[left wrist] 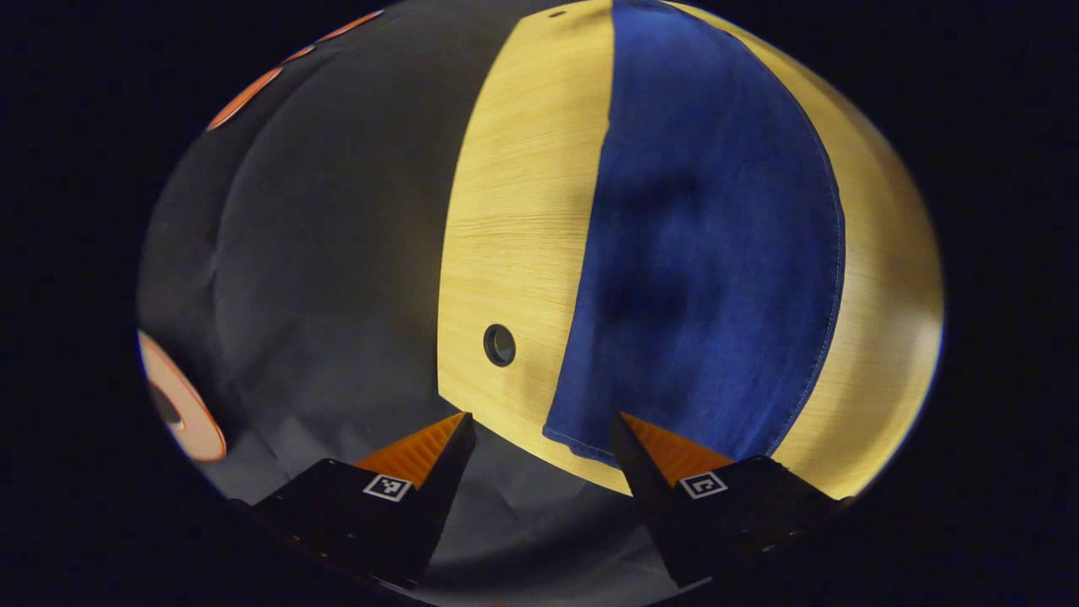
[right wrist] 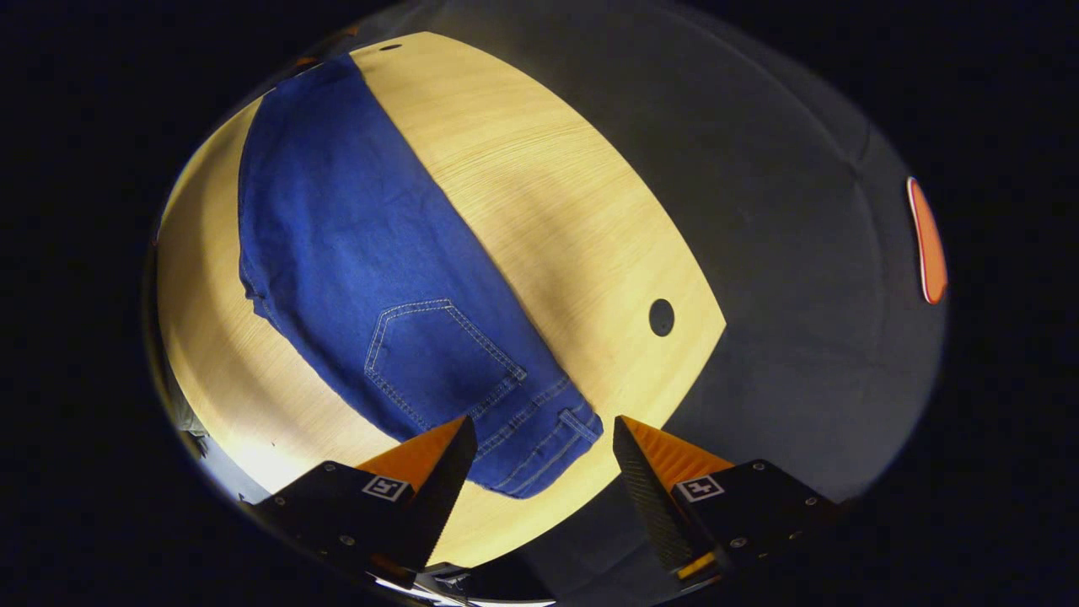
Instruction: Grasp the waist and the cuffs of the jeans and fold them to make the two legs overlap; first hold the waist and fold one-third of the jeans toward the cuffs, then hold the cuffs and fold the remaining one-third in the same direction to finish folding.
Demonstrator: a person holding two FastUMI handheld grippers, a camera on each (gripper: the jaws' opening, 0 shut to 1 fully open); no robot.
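A pair of blue jeans (left wrist: 708, 253) lies flat on a pale wooden table (left wrist: 523, 211), already doubled lengthwise so the cloth forms one long strip. In the left gripper view, the left tongs (left wrist: 542, 426) are spread wide, with nothing between the two fingers. They hover just short of the near end of the strip, where the hemmed cuff (left wrist: 582, 447) lies; the cuff edge sits just ahead of the fingers and closer to the right-hand one, which overlaps the cloth in the picture, though whether it touches cannot be told. The strip runs straight away from these tongs toward the far side of the table. A small round hole (left wrist: 499, 345) in the tabletop sits ahead of the left-hand finger, beside the jeans and apart from them. In the right gripper view, the right tongs (right wrist: 544, 428) are also spread wide and hold nothing. The waist end of the jeans (right wrist: 539, 459) lies just ahead, between the two fingers and nearer the left-hand one, with the waistband stitching and a belt loop (right wrist: 580, 424) showing. A back pocket (right wrist: 438, 358) faces up a little farther ahead. From there the jeans stretch away and to the left. Another round hole (right wrist: 662, 317) lies ahead of the right-hand finger, near the table's edge.
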